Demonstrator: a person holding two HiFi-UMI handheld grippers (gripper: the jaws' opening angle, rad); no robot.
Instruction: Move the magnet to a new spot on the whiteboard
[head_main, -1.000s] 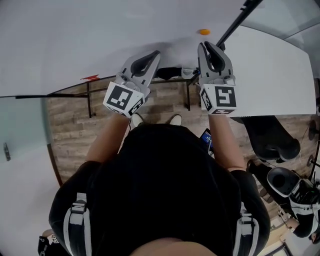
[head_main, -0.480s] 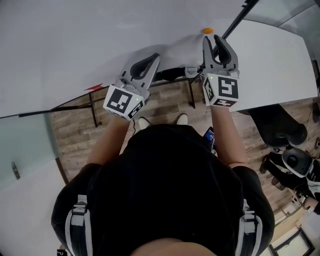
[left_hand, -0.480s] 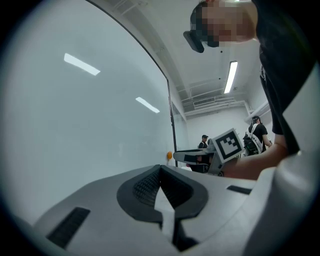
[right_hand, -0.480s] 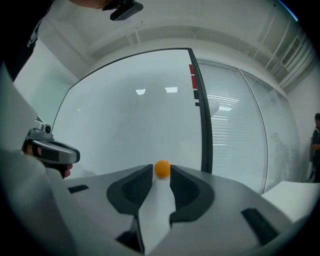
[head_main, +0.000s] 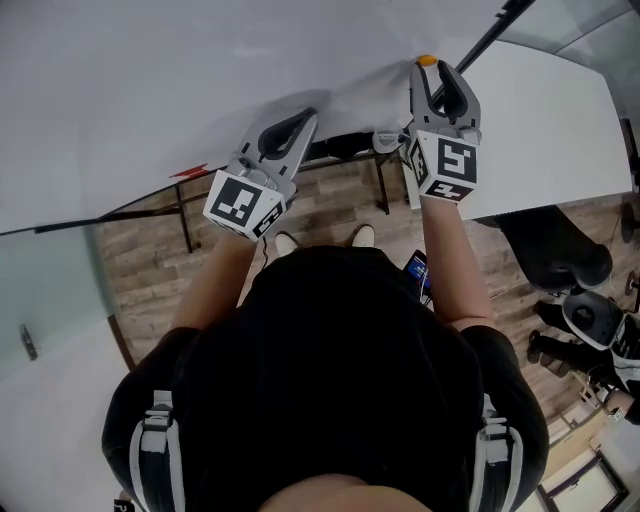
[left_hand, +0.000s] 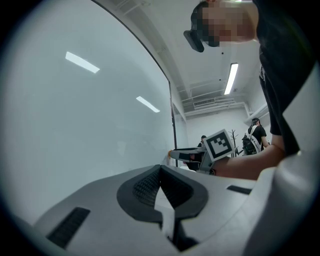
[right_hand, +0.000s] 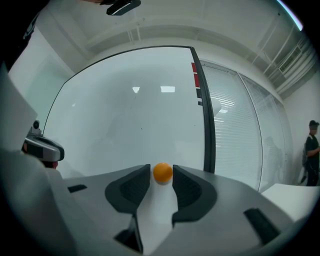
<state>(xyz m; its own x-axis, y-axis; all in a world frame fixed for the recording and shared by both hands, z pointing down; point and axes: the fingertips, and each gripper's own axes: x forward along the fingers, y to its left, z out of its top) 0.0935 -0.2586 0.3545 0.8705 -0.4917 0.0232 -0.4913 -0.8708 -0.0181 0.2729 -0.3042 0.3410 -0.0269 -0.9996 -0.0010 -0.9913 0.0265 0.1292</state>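
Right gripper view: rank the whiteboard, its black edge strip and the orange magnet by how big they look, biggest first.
1. whiteboard, fills most of the view.
2. black edge strip, long but thin.
3. orange magnet, smallest by far.

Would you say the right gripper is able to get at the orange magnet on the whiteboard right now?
Probably yes: the magnet sits between the tips of the right gripper, whose jaws are opening, and nothing blocks the way.

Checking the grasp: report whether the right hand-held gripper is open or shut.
Open, opening: right hand-held gripper jaws stand apart, magnet between their tips.
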